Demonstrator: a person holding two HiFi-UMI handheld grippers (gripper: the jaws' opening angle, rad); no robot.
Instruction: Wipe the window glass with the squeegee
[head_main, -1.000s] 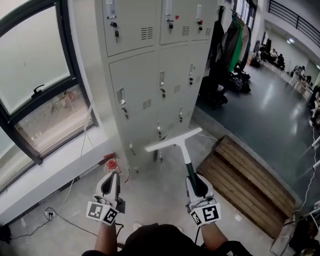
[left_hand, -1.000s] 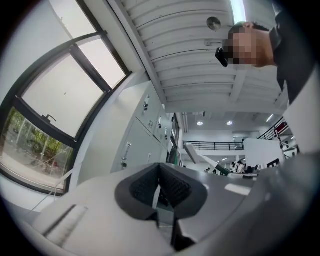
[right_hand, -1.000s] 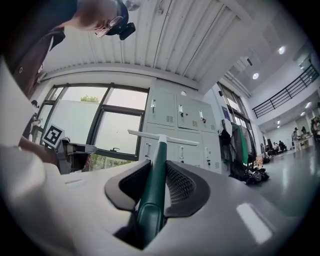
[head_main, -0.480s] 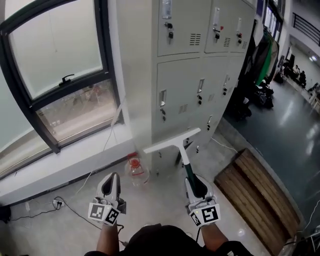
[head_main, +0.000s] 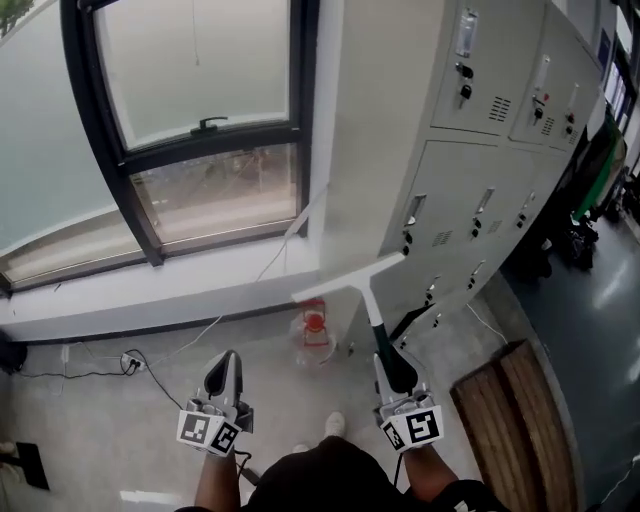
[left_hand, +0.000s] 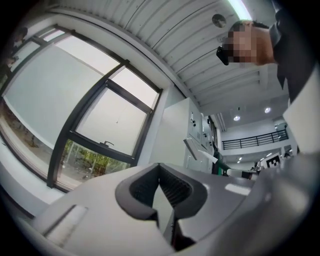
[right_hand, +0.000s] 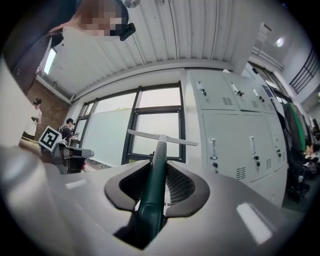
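Two tools: right tool (head_main: 386, 364) clamped on the green squeegee (head_main: 350, 280) handle, left tool (head_main: 226, 364) closed and empty.

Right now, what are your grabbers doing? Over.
Right gripper shut on squeegee. Left gripper shut, empty. Blade not on window glass yet. Water bottle on floor ahead.

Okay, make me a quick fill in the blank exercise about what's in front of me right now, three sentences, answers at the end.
1. The right gripper is shut on the squeegee's dark ____ handle.
2. The left gripper is shut and holds ____.
3. The clear bottle on the floor below the window has a ____ cap.

Missing words: green; nothing; red.
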